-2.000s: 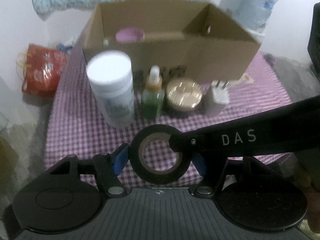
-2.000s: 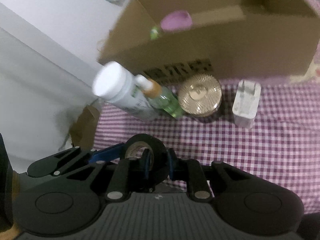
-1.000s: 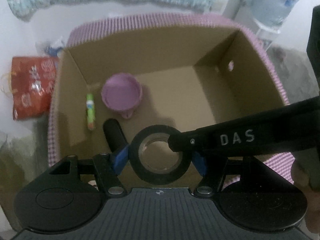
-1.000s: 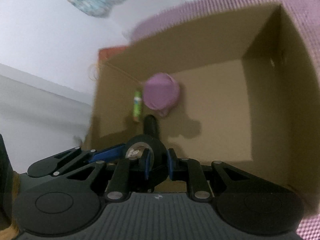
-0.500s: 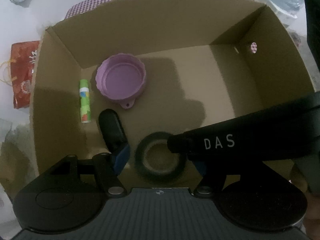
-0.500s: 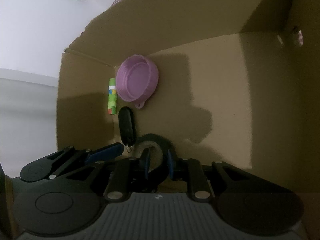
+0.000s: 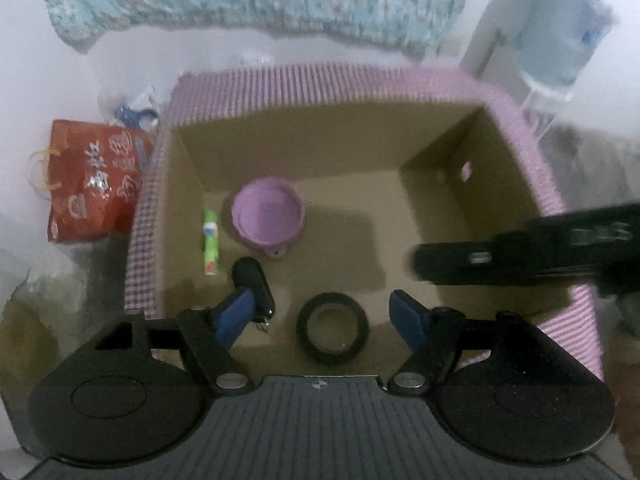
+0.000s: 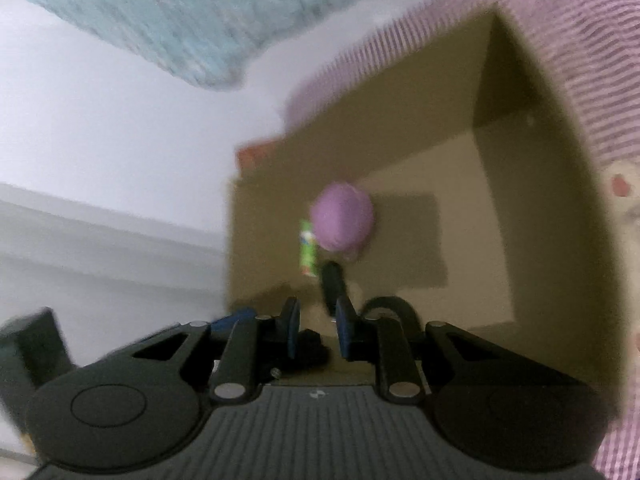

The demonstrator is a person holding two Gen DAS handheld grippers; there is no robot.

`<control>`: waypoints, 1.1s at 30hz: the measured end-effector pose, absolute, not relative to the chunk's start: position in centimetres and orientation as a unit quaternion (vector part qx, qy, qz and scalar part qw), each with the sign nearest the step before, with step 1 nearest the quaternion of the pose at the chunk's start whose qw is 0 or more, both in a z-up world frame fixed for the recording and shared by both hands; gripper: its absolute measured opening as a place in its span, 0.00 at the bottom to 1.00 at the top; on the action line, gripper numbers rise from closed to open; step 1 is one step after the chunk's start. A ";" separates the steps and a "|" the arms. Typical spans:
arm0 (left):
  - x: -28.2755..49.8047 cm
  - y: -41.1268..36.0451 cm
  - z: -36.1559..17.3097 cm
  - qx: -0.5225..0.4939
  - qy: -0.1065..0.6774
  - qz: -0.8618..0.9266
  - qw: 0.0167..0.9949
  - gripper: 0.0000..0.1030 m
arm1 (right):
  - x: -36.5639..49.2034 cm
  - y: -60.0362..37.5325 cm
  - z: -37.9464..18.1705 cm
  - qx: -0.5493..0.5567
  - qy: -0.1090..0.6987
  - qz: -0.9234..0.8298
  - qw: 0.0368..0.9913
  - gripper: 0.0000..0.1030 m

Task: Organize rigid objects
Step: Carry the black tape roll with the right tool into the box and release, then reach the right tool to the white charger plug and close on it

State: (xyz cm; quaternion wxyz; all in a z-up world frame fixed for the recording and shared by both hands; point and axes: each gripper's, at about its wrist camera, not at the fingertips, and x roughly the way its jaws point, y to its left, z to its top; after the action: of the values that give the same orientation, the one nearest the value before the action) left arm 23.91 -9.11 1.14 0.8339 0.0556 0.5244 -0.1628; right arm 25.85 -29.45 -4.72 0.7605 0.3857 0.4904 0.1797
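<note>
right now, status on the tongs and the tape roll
Left tongs opening, nothing gripped. Right tongs narrow, empty. Tape roll flat on box floor beside key fob. Nothing blocking.

Colours and patterns, box interior and surroundings

Plain brown cardboard box; inside: black tape ring, lilac round plastic lid, green-white patterned tube, glossy black oblong fob. Purple-white gingham cloth under box. Red printed bag beside. Blue pads on black left hand-held gripper.
</note>
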 end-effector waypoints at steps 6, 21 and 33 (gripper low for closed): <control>19.2 -6.7 5.2 0.008 0.472 -0.178 0.863 0.77 | 16.8 -33.0 0.3 0.415 0.389 0.172 0.805 0.51; 7.8 -9.3 -0.3 0.052 0.446 -0.235 0.862 0.78 | 6.3 -31.2 -4.8 0.400 0.431 0.081 0.805 0.55; 9.0 -12.9 -5.8 0.122 0.432 -0.251 0.857 0.54 | 11.5 -28.9 -8.0 0.338 0.493 0.074 0.798 0.54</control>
State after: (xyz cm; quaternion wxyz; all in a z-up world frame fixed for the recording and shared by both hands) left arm 9.02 -12.94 -5.76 0.8574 0.1225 0.4323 -0.2511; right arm 11.48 -28.85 -7.96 0.7981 0.3379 0.4933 0.0742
